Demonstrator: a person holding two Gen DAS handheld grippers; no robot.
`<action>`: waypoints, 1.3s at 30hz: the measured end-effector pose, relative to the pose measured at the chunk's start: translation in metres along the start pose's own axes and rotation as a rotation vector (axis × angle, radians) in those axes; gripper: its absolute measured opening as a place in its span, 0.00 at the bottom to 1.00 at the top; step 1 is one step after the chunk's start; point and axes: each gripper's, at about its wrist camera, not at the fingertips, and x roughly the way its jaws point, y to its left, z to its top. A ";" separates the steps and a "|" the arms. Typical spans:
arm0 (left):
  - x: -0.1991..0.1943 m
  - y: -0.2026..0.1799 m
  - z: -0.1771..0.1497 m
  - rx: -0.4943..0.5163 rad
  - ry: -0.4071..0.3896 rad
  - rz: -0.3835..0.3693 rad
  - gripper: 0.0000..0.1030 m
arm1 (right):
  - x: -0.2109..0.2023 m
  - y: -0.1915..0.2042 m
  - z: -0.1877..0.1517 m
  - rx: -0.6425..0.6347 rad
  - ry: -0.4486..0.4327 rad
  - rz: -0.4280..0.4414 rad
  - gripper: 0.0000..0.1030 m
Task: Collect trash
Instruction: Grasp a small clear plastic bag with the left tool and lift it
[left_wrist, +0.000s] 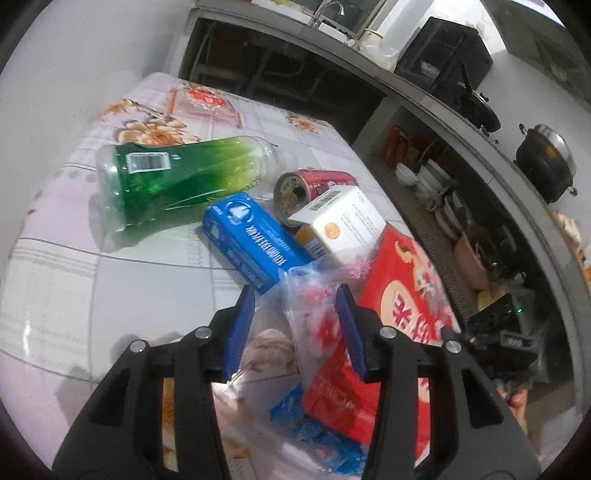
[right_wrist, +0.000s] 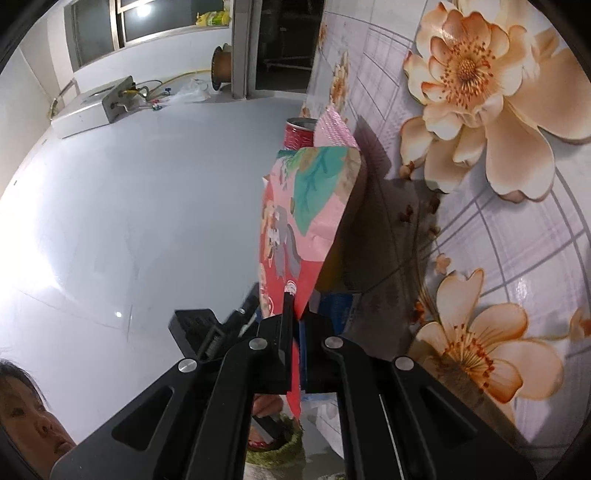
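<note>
The left gripper (left_wrist: 295, 291) is matte black plastic, with angular linkage arms pinned by round silver screws (two a side), and flat blue pads lining its jaws. The right gripper (right_wrist: 291, 295) has the same black build and silver screws. Beside it, a fuzzy green sleeve cuff (right_wrist: 273, 454) shows.

Glossy plastic, printed card and tin on my slick flowered bench

My bench (left_wrist: 110, 280) wears a smooth, shiny floral plastic cover that throws back the light. On it the green bottle (left_wrist: 177, 181) is clear, glossy plastic with a paper barcode label; the red can (left_wrist: 314, 188) is metal with a dull tin end; the blue box (left_wrist: 251, 240), white box (left_wrist: 343, 221) and red carton (left_wrist: 399, 314) are printed card with a slight sheen. A thin, crinkled clear plastic bag (left_wrist: 314, 317) lies nearest. My left claw (left_wrist: 295, 302) has matt black plastic arms, steel rivets and blue pads (left_wrist: 240, 325).
</note>
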 end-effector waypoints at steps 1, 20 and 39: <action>0.003 0.000 0.002 -0.005 0.007 -0.010 0.42 | 0.001 0.000 0.000 -0.003 0.000 -0.009 0.03; 0.005 0.005 0.007 -0.057 0.004 -0.114 0.06 | 0.008 -0.001 0.008 -0.017 -0.005 -0.054 0.03; -0.049 -0.006 0.018 -0.049 -0.185 -0.194 0.02 | -0.051 0.019 0.008 -0.050 -0.126 0.051 0.03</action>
